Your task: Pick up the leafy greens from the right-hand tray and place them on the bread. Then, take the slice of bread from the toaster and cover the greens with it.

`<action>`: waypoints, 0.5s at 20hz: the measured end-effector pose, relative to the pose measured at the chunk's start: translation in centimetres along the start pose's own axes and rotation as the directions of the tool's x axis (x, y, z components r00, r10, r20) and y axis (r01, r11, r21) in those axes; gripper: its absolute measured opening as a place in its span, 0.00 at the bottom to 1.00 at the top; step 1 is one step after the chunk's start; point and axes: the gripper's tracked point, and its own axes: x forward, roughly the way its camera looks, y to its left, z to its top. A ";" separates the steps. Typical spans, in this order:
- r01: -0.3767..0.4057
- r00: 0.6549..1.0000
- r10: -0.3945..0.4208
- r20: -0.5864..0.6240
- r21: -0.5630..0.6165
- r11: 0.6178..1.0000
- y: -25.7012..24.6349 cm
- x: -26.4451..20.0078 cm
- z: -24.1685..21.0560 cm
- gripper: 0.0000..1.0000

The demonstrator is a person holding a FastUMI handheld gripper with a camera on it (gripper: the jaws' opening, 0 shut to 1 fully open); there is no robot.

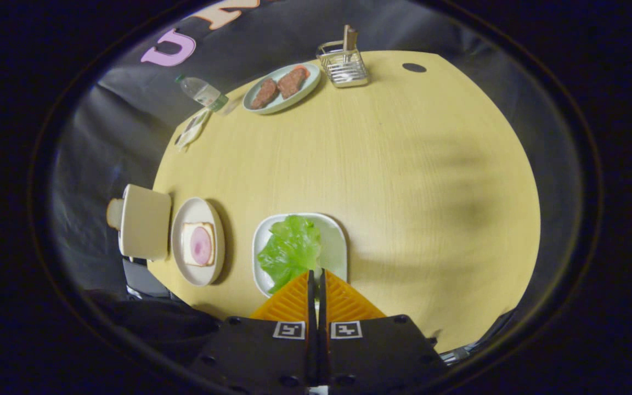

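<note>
Now tongs (316, 277) closed, empty, above leafy greens (289, 251); tray (336, 241) beneath.

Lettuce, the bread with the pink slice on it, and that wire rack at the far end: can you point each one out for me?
Lettuce (289, 247): gripper view, middle of the leaf, just ahead of the closed gripper (316, 272) fingers.
Bread (198, 244): gripper view, on the pink slice topping it.
Wire rack (344, 67): gripper view, its front wires.

Counted on the surface (404, 164): three plates, two meat patties (278, 88), one bread slice (198, 243), one lettuce bunch (289, 249), one water bottle (202, 92), one wire rack (343, 65).
</note>
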 end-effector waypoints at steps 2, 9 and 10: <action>-0.039 0.998 0.040 0.039 -0.006 0.999 2.3 -1.6 0.6 0.03; -0.219 0.973 0.222 0.056 -0.056 0.974 13.1 -4.3 1.3 0.03; -0.243 0.968 0.247 0.050 -0.068 0.968 14.9 -4.5 1.1 0.03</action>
